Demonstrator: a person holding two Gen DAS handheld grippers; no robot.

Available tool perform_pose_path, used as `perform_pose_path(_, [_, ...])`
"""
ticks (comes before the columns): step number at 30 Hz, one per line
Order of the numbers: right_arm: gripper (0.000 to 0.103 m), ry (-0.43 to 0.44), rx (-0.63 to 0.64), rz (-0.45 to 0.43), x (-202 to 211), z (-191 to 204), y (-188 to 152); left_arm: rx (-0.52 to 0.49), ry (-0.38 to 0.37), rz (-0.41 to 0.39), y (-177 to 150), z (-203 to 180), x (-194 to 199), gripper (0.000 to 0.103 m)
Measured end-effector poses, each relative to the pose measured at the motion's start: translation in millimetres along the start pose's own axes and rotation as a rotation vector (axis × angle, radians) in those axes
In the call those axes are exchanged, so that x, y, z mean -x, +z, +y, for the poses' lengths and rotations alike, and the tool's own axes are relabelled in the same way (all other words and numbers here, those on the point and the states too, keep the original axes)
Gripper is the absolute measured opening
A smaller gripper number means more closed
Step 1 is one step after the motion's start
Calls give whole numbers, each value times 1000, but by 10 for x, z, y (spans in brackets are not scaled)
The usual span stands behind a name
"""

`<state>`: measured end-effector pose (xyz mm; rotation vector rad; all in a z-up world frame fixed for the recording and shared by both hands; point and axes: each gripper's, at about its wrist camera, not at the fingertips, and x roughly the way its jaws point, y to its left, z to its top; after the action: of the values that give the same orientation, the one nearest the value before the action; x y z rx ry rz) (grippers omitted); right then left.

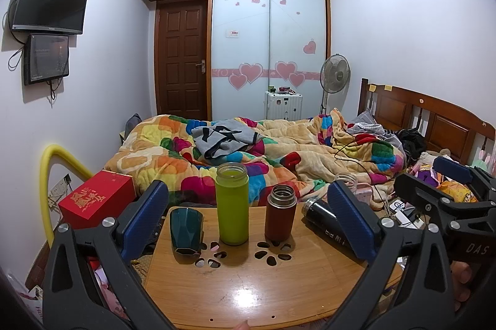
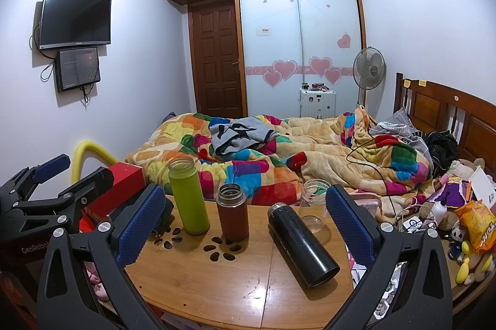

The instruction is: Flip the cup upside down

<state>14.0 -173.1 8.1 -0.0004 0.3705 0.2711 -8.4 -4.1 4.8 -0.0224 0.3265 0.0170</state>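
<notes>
With both the left gripper (image 1: 248, 218) and right gripper (image 2: 245, 221) spread wide and empty, the upright dark-teal faceted ceramic cup (image 1: 185, 230) at the wooden table's (image 1: 248, 292) nine o'clock risks toppling the tall lime-green bottle (image 1: 232, 203) just beside it if swung wide.

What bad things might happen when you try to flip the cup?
The green bottle stands open right beside the teal cup, so a swinging left gripper might knock it over. The black bottle already lies on its side and may roll off the table if bumped.
</notes>
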Motion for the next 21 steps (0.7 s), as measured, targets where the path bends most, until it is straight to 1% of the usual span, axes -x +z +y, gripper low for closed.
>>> perform_pose_path(6, [103, 3, -2, 3, -5, 5, -2, -8, -2, 11, -22, -7, -36, 103])
perform_pose_path(9, [103, 6, -4, 9, -38, 28, -10, -15, 0, 51, -45, 10, -183, 103])
perform_pose_path(12, [103, 10, -14, 30, -123, 10, -47, -11, 2, 136, -84, 70, -455, 103])
perform_pose_path(15, [103, 9, -27, 61, -292, -62, -124, 29, -33, 211, -168, 193, -796, 103])
perform_pose_path(21, [103, -5, -18, 116, -550, -137, -284, 66, -55, 293, -320, 393, -1502, 103])
